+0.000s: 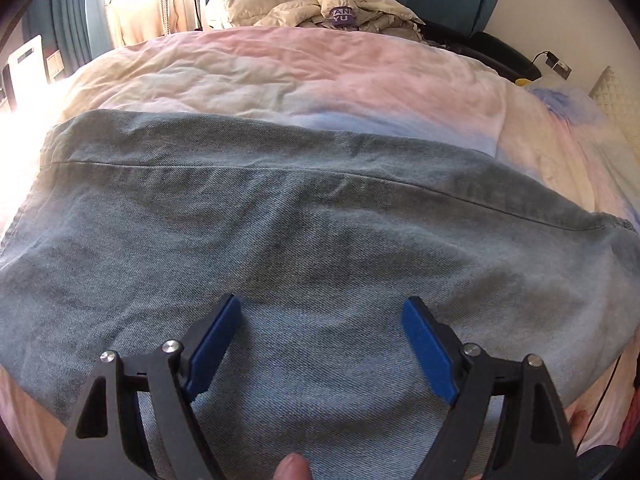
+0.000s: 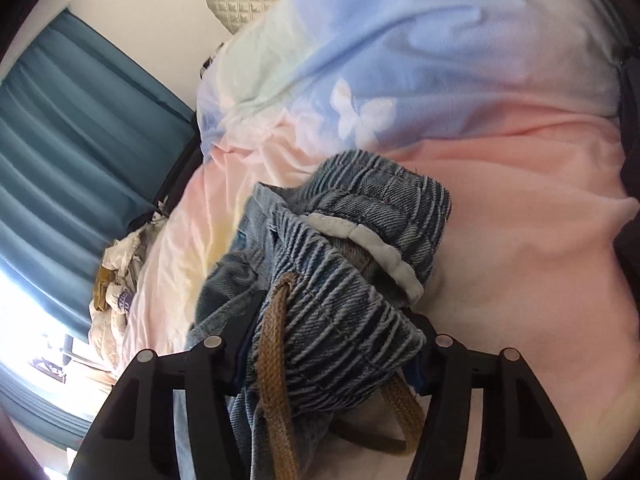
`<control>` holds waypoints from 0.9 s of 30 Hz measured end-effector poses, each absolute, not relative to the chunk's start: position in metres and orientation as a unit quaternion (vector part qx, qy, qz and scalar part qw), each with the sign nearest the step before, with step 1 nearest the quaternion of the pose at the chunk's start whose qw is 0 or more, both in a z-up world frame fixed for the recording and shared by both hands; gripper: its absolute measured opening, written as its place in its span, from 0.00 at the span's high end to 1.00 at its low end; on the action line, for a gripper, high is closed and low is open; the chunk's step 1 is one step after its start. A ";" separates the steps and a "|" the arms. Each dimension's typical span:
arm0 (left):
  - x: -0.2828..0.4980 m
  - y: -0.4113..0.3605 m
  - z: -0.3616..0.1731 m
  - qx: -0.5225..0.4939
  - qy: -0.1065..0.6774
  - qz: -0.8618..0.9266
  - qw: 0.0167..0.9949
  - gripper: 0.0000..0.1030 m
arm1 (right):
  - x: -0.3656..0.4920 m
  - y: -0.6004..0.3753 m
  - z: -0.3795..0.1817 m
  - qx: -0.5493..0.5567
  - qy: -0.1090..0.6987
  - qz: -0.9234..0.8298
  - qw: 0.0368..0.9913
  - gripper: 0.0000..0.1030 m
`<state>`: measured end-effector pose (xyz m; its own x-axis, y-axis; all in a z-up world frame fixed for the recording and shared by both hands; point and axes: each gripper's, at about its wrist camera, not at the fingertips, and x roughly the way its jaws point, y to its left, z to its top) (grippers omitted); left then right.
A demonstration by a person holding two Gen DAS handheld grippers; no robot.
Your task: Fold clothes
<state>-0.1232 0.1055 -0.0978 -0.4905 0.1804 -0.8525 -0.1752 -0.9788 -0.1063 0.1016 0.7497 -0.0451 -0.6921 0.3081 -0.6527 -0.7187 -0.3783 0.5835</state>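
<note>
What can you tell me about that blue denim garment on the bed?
The faded blue denim garment lies spread flat over the pastel pink and blue bedcover, a stitched seam crossing it. Its gathered elastic waistband has a brown woven drawstring and white label, bunched between the right gripper's jaws.

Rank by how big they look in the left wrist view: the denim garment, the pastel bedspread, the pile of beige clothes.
1. denim garment, though being nearest the camera inflates it
2. pastel bedspread
3. pile of beige clothes, farthest away
</note>
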 end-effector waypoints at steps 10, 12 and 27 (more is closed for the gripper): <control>-0.106 0.095 -0.077 -0.471 -0.006 0.876 0.104 0.18 | 0.047 0.628 0.086 -0.184 0.269 0.906 0.268 0.58; -0.102 0.090 -0.068 -0.460 -0.011 0.882 0.107 0.18 | 0.031 0.584 0.105 -0.183 0.208 0.930 0.243 0.62; -0.100 0.030 -0.024 -0.413 -0.085 0.901 0.103 0.18 | -0.051 0.219 -0.034 -0.363 -0.151 0.919 0.015 0.73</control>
<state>-0.1002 0.0303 -0.0238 -0.6384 0.2558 -0.7260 -0.1154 -0.9643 -0.2383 -0.0507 0.2188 -0.0338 -0.7354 0.1369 -0.6636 0.0824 -0.9540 -0.2882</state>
